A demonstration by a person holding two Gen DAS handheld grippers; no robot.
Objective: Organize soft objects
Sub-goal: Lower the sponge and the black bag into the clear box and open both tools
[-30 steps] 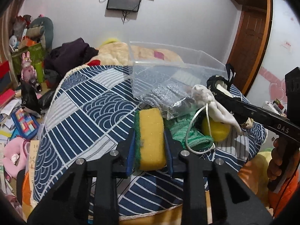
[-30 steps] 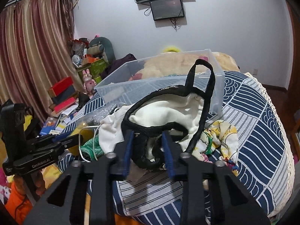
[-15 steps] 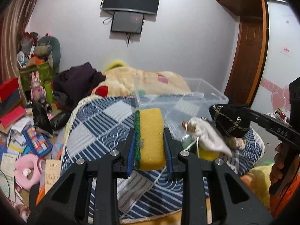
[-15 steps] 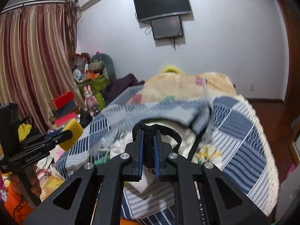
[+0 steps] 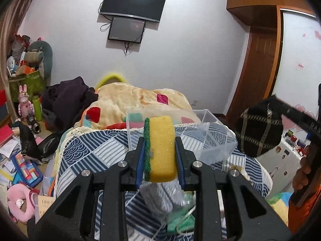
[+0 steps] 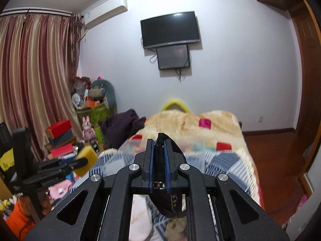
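Note:
My left gripper (image 5: 159, 152) is shut on a yellow sponge with a green scrub side (image 5: 161, 148), held in the air above the blue patterned quilt (image 5: 96, 150). The sponge also shows at the left of the right wrist view (image 6: 85, 158). My right gripper (image 6: 159, 153) is shut on a black fabric bag with gold trim (image 6: 160, 172); the bag hangs at the right of the left wrist view (image 5: 258, 132). A clear plastic bin (image 5: 208, 120) stands on the quilt behind the sponge. Grey cloth (image 5: 160, 196) and green knit cloth (image 5: 180, 219) lie below my left gripper.
A cream blanket with coloured patches (image 5: 136, 98) and a dark clothes pile (image 5: 66, 98) lie beyond the bin. Boxes, toys and bags clutter the floor at the left (image 5: 22, 160). A wooden door (image 5: 256, 70) is at the right.
Both grippers have risen well above the quilt with their loads. The right gripper closed tight on the black bag and lifted it off the pile; the sponge stayed gripped.

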